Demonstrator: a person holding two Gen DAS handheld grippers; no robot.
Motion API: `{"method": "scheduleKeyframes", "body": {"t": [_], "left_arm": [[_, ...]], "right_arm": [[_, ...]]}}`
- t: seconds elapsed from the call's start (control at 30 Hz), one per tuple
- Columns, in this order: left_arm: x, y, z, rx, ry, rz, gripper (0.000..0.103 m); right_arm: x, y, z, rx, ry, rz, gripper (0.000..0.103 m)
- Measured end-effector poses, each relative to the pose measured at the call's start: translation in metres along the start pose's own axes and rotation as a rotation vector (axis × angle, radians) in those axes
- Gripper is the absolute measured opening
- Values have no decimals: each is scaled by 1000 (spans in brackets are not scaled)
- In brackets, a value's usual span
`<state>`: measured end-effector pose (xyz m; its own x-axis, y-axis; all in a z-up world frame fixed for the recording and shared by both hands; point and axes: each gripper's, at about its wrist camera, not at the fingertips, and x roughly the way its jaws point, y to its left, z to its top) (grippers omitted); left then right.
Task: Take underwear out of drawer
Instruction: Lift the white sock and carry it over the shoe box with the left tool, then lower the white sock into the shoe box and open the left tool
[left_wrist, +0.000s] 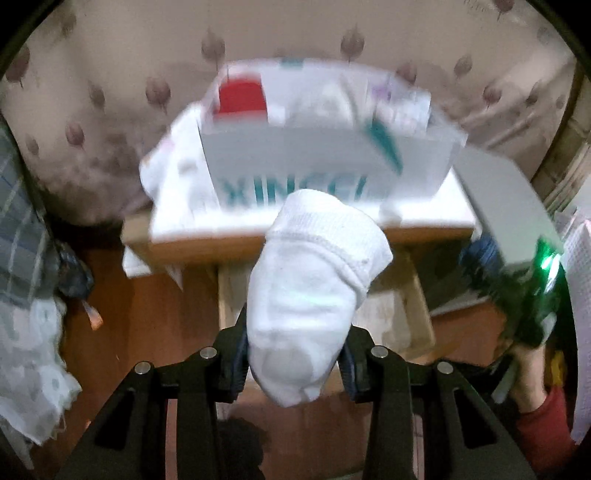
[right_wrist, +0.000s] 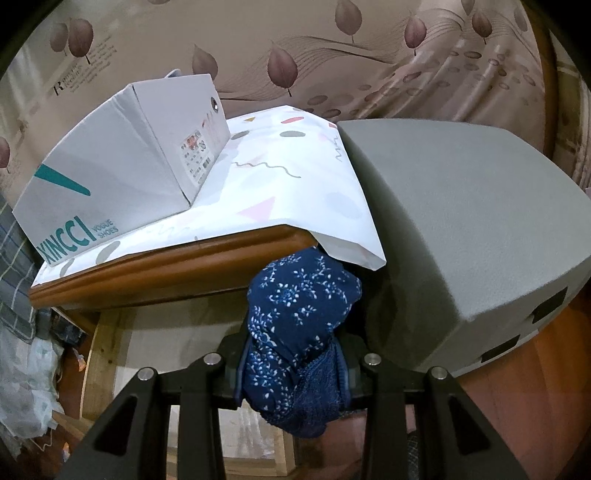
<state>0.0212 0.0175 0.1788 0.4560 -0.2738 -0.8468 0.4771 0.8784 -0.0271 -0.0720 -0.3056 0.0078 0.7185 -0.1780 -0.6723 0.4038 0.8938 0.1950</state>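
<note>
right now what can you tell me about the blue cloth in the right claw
The blue cloth is a bundled piece of dark navy fabric printed with small white flowers, with a strip of plain blue lace at its lower right. It looks soft and thin, crumpled into a lump. The right claw is shut on its middle, so it bulges above the fingers and sags below them. It hangs in front of the wooden table edge, its top just beneath the overhanging white patterned cover.

White ribbed underwear (left_wrist: 310, 295) in black left gripper (left_wrist: 293, 363). Navy underwear (right_wrist: 299, 332), white floral print, in black right gripper (right_wrist: 295, 373). Ahead: grey shoebox (right_wrist: 122, 173), teal lettering; white cloth (right_wrist: 280, 184), pastel shapes; beige curtain (right_wrist: 332, 48), brown leaves.
</note>
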Motion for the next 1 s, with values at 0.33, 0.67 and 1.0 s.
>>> {"method": "scheduleKeyframes", "body": {"t": [0.33, 0.67, 1.0], "left_arm": [[-26, 6, 99, -10, -137, 76, 37], [29, -2, 169, -74, -125, 59, 37], [92, -9, 191, -70, -38, 65, 37]], "right_arm": [[-2, 0, 2, 9, -7, 12, 36], [-2, 3, 3, 3, -14, 14, 36], [-2, 5, 5, -18, -28, -17, 36]]}}
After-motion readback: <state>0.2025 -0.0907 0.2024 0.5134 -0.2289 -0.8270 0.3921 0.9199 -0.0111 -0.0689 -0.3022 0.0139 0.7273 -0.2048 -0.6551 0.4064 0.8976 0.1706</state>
